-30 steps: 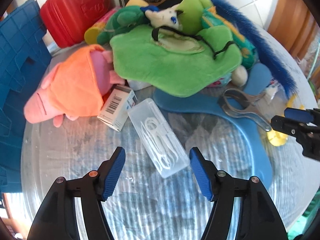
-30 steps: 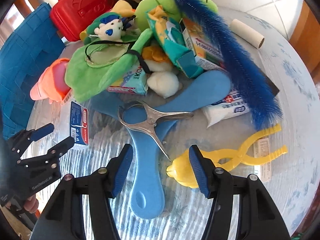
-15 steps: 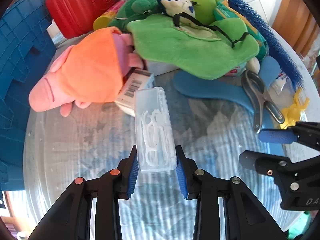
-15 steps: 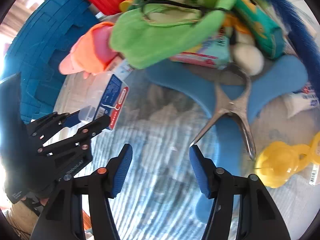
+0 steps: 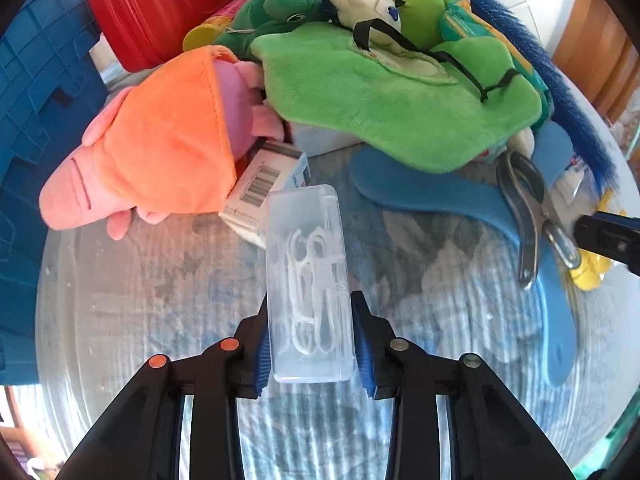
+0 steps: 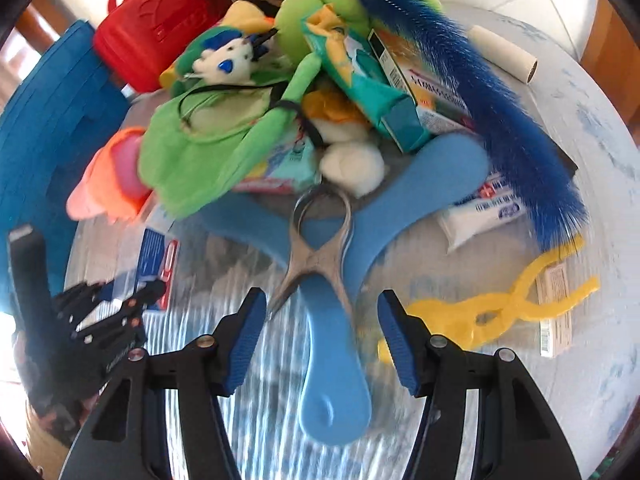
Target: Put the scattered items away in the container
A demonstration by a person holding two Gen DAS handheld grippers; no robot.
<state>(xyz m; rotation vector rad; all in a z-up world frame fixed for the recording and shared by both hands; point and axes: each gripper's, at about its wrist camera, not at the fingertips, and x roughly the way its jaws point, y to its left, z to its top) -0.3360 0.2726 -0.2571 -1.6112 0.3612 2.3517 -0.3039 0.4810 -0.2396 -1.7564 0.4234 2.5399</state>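
Note:
My left gripper (image 5: 310, 344) is shut on a clear plastic box of floss picks (image 5: 308, 276), holding it by its near end over the round table. The blue crate (image 5: 36, 120) stands at the left edge. My right gripper (image 6: 320, 340) is open and empty, its fingers on either side of a blue boomerang's arm (image 6: 332, 360), with metal tongs (image 6: 316, 252) just ahead. The left gripper also shows in the right wrist view (image 6: 116, 312) at far left.
A pile fills the far half of the table: orange-pink plush (image 5: 160, 148), green plush (image 5: 392, 104), blue brush (image 6: 500, 120), boxes, a tube (image 6: 484, 212), yellow tongs (image 6: 500, 312), a cardboard roll (image 6: 504, 54). A red case (image 5: 160, 8) stands at the back.
My left gripper closed on the floss box and turned it lengthwise between the fingers. My right gripper swung back toward the boomerang and metal tongs, still open.

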